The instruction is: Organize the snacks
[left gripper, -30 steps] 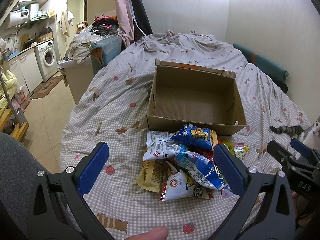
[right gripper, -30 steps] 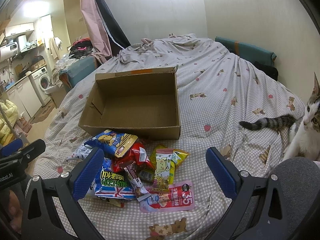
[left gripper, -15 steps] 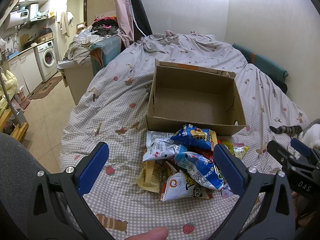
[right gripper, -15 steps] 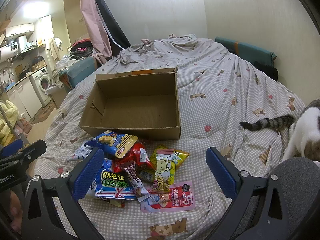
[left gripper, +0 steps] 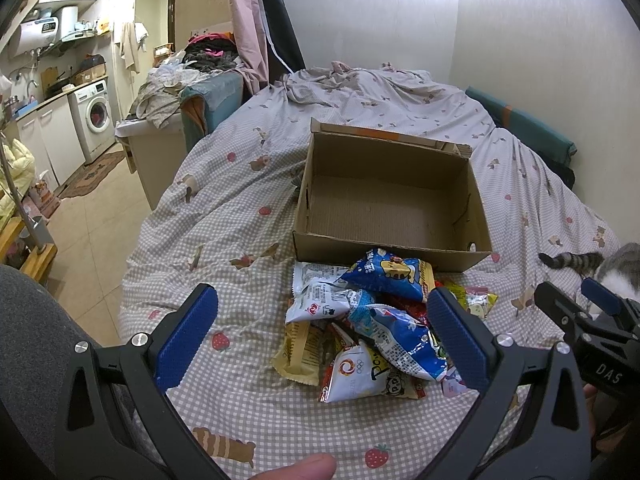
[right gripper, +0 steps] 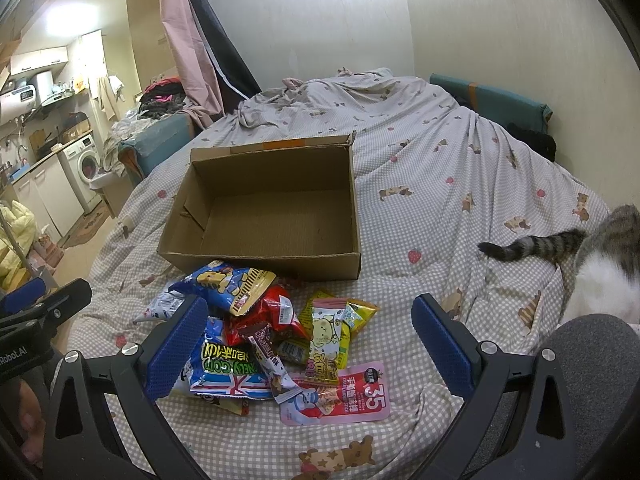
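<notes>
An empty open cardboard box sits on the checked bed cover. A pile of snack packets lies just in front of it: blue bags, a red bag, yellow packets and a pink packet. My left gripper is open and empty, hovering above the pile's near side. My right gripper is open and empty above the pile. Each gripper shows at the edge of the other's view, the right one in the left wrist view, the left one in the right wrist view.
A grey and white cat stands on the bed at the right, tail toward the box. The bed's left edge drops to a tiled floor with a washing machine and cabinets beyond. A wall runs behind the bed.
The cat has turned away at the right, and its head is no longer seen. Both grippers, the box and the snacks have stayed put.
</notes>
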A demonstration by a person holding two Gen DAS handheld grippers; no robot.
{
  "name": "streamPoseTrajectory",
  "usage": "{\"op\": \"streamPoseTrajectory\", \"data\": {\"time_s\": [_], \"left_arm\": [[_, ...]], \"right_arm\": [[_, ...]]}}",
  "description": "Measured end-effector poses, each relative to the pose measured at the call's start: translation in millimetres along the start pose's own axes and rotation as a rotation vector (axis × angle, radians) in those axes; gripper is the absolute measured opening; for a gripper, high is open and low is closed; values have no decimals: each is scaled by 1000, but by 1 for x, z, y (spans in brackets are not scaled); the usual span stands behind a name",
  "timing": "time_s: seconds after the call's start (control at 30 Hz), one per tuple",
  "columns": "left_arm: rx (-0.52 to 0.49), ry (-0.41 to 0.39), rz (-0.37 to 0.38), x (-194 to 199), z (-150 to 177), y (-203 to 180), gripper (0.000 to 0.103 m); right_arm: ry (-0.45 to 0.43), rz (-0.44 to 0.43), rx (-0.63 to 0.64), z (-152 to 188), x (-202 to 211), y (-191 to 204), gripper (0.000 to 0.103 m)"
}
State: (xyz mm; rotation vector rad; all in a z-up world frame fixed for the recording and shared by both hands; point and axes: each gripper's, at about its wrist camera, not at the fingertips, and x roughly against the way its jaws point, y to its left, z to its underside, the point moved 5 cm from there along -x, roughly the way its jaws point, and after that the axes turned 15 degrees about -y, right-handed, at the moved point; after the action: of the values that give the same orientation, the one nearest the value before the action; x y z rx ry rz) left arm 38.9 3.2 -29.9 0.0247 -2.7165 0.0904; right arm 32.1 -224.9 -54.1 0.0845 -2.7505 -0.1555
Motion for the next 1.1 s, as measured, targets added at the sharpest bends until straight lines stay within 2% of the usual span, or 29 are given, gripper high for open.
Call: {"op": "streamPoseTrajectory", "data": {"time_s": [0.83,0.97,1.1], "left_arm": [[-9,-2,-3,1,-5,-2,103],[2,25,-18,-3,-3,1,103],[23,79,-58,-15,-3,12,103]], "right_arm": [[13,2,-14,0,0,-3,103],[95,5,-85,-11,-11,-19,103],[334,12,-125,-8,-48,-38,103]]}}
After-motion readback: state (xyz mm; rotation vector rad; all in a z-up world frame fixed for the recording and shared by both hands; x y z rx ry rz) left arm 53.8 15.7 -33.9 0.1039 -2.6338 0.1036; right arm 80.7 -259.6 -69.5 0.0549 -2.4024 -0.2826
